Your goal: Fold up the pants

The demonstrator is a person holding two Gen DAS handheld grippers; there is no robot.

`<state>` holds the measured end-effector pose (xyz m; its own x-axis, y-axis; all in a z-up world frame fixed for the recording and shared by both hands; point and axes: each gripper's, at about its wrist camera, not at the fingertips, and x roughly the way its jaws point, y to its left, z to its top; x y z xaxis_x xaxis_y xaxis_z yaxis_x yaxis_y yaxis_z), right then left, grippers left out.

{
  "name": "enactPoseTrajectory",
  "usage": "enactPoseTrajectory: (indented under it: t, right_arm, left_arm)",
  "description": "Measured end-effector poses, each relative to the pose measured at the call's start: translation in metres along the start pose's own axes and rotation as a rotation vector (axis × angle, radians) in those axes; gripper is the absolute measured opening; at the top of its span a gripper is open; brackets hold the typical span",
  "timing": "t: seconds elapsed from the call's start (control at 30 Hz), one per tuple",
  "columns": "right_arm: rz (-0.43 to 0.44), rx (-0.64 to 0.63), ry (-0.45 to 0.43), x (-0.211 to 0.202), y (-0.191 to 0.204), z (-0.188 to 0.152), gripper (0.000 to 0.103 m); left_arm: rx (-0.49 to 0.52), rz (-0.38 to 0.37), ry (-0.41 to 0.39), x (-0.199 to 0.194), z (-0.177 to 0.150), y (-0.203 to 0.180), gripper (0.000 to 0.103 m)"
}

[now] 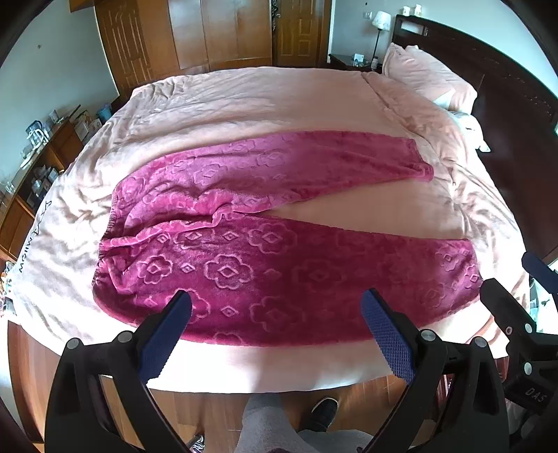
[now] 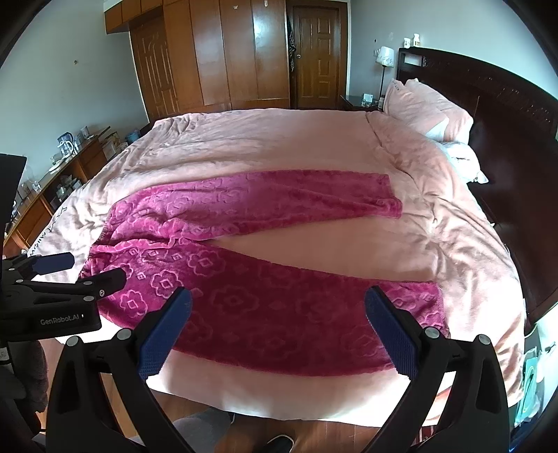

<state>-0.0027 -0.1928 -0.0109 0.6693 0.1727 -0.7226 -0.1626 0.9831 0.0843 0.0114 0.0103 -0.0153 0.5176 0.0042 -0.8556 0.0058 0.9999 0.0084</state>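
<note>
Magenta fleece pants (image 1: 265, 258) with a flower pattern lie spread flat on the pink bed cover (image 1: 244, 101), waistband to the left, both legs reaching right in a V. They also show in the right wrist view (image 2: 265, 296). My left gripper (image 1: 277, 299) is open and empty, held above the near leg close to the bed's front edge. My right gripper (image 2: 279, 299) is open and empty, above the near leg further right. The right gripper shows at the right edge of the left wrist view (image 1: 509, 278), and the left gripper shows at the left of the right wrist view (image 2: 87, 270).
Pink pillows (image 1: 425, 76) and a dark headboard (image 1: 505, 80) are at the right. A wooden wardrobe (image 1: 216, 31) stands behind the bed. A cluttered sideboard (image 1: 38, 153) runs along the left. Wooden floor and the person's shoe (image 1: 322, 413) are below the bed edge.
</note>
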Motion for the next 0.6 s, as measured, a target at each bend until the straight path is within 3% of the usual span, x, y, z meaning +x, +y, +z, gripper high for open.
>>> enactPoseTrajectory:
  t: [0.6]
  right_arm:
    - [0.002,0.011,0.036,0.022,0.006,0.006,0.100]
  left_arm:
    - [0.002,0.009,0.030,0.017,0.008,0.013,0.097]
